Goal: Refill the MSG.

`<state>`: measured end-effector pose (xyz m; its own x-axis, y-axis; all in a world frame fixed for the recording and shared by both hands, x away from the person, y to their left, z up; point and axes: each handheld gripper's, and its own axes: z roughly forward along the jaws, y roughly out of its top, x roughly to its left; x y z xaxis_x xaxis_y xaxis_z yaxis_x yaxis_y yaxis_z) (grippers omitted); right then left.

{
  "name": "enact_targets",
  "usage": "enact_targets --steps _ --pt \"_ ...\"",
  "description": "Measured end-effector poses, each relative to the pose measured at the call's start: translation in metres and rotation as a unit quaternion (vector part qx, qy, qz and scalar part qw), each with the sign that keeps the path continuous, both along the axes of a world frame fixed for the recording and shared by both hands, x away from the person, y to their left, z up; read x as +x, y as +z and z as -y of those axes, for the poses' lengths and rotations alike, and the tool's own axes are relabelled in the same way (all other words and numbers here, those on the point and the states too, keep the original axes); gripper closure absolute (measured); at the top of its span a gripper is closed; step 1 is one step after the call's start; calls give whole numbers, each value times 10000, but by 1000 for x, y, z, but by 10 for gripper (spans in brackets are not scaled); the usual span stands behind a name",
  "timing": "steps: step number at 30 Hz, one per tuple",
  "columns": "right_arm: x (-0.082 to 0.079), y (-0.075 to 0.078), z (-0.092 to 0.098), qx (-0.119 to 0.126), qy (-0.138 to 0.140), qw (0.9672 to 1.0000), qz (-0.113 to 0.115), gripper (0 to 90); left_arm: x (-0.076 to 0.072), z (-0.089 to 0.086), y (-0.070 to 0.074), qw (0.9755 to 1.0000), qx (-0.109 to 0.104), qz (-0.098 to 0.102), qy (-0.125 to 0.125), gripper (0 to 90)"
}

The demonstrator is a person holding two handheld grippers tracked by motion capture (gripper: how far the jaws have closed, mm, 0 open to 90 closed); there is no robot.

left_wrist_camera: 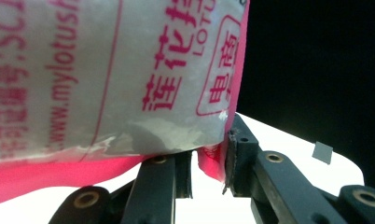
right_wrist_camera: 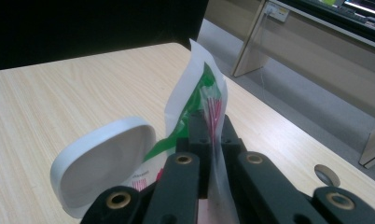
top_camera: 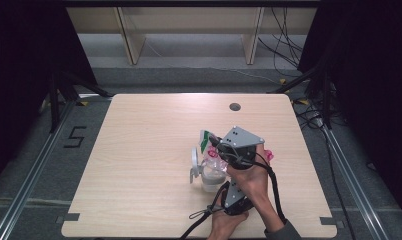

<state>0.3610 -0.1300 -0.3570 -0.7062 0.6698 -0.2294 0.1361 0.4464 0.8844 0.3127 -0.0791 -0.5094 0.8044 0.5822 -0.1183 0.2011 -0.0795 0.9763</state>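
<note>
A soft, light plastic pouch (right_wrist_camera: 202,100) of wipes, with a white flip lid (right_wrist_camera: 101,161) open beside it, was pinched at its thin top seam by the tightly closed right claw (right_wrist_camera: 212,122). The left claw (left_wrist_camera: 209,154) gripped its pink bottom edge. The film looked slippery and crushable, safest held at the seams. The table (top_camera: 139,150) lay open around both claws, edges well apart.

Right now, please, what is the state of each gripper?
Left gripper: jaws closed on the pink edge of the bag.
Right gripper: jaws shut on the same bag's upper edge.
</note>
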Motion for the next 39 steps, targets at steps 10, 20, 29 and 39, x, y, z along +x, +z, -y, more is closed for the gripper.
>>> enact_targets --steps 10,20,29,39 --pt "0 1 0 -11 18 10000 8 895 0 0 0 10000 -37 11 -17 750" --pt "1 0 -3 -134 16 9999 25 895 1 2 1 9999 -90 -38 31 754" --pt "1 1 -5 -172 19 9998 38 895 1 2 2 9999 -120 -9 9 754" --pt "1 0 -7 -242 29 9997 54 895 1 2 1 9999 -108 -21 28 754"
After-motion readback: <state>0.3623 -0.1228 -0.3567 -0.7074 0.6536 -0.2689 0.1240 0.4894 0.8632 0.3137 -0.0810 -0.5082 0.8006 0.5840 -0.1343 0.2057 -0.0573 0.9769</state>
